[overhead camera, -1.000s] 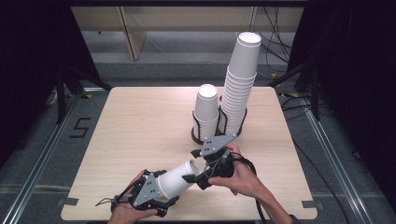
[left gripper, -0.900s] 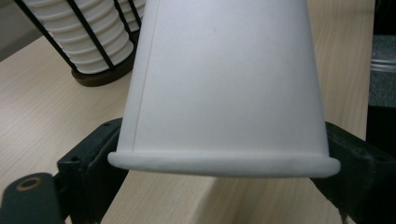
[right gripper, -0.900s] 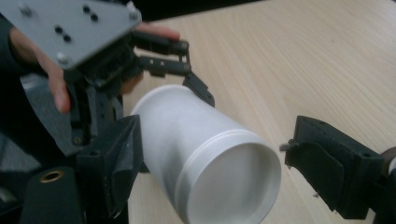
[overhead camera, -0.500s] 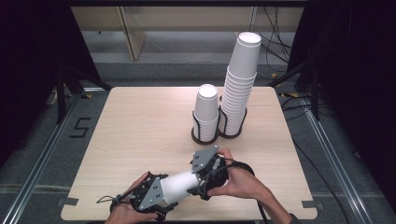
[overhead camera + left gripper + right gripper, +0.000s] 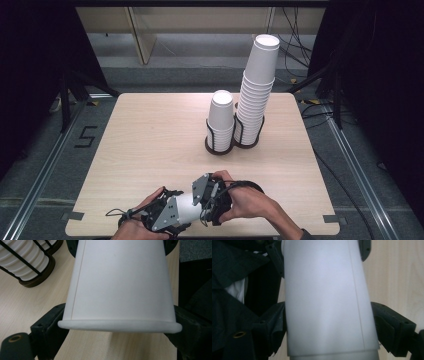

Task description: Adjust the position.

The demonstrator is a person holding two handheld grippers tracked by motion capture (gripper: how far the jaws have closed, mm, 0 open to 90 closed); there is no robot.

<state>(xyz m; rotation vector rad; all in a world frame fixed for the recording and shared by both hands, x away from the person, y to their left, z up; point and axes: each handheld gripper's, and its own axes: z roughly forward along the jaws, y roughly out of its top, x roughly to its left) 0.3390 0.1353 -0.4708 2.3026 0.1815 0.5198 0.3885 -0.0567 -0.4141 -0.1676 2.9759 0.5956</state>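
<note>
- Light wooden desk [image 5: 150, 150], grey floor, dark curtains on both sides.
- Two cup stacks in black holders: short stack [image 5: 220, 122], tall stack [image 5: 256, 95].
- Left gripper [image 5: 162, 215] clamps white paper cup [image 5: 186, 206] near desk's front edge.
- Right gripper [image 5: 207, 200] has dropped closer since before, jaws now flanking the cup; whether they grip, can't tell.

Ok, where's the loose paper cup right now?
In the high view the paper cup lies sideways at the table's near edge, between the left gripper and right gripper.
</note>
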